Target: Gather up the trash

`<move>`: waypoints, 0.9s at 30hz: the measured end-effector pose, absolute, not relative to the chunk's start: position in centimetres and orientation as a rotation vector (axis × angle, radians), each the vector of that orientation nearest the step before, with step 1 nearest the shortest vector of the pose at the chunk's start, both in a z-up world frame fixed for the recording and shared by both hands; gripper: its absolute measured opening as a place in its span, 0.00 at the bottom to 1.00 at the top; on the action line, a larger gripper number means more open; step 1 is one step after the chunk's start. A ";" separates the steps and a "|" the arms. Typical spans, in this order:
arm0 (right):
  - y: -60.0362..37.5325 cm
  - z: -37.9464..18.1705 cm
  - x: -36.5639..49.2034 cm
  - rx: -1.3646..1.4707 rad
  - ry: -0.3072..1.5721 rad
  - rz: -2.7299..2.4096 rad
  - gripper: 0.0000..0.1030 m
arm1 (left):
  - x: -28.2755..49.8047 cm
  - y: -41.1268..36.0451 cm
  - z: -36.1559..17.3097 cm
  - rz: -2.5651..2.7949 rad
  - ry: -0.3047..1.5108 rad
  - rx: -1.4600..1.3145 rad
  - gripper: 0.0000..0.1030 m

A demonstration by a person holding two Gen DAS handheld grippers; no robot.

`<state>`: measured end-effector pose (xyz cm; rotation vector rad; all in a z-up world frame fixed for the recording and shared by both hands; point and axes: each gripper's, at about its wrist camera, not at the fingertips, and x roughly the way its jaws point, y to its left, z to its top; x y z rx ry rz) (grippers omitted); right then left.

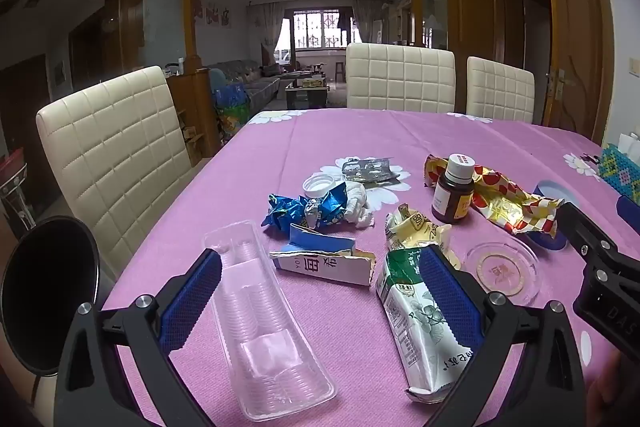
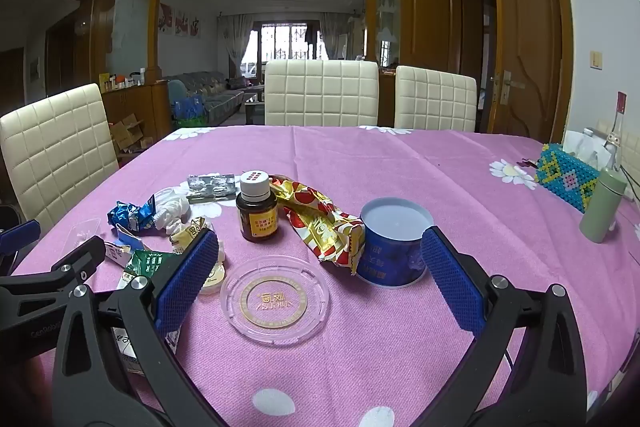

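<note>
Both grippers are wide open and hold nothing. The left gripper [image 1: 320, 303] sits over a clear tray [image 1: 264, 327] – the right gripper [image 2: 318, 283] over a clear lid [image 2: 275, 301], blue tub [image 2: 394, 247] at 1 o'clock on the desk [image 2: 420, 171].

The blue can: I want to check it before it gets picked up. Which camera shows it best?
The right wrist view: the blue can stands upright and near, between the open fingers of the right gripper, its pale top fully visible. The left wrist view shows only slivers of it behind the red-and-gold wrapper.
</note>
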<state>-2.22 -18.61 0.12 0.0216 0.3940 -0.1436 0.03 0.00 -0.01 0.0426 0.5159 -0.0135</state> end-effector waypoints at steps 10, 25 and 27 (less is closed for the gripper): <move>-18.6 0.1 -2.2 0.019 0.397 -0.144 0.97 | 0.0 0.0 0.0 -0.014 0.513 0.039 0.94; -18.6 0.1 -2.1 0.019 0.401 -0.143 0.97 | 0.0 0.0 0.0 -0.015 0.514 0.039 0.94; -18.6 0.1 -2.1 0.018 0.402 -0.143 0.97 | 0.0 0.0 0.0 -0.014 0.515 0.039 0.94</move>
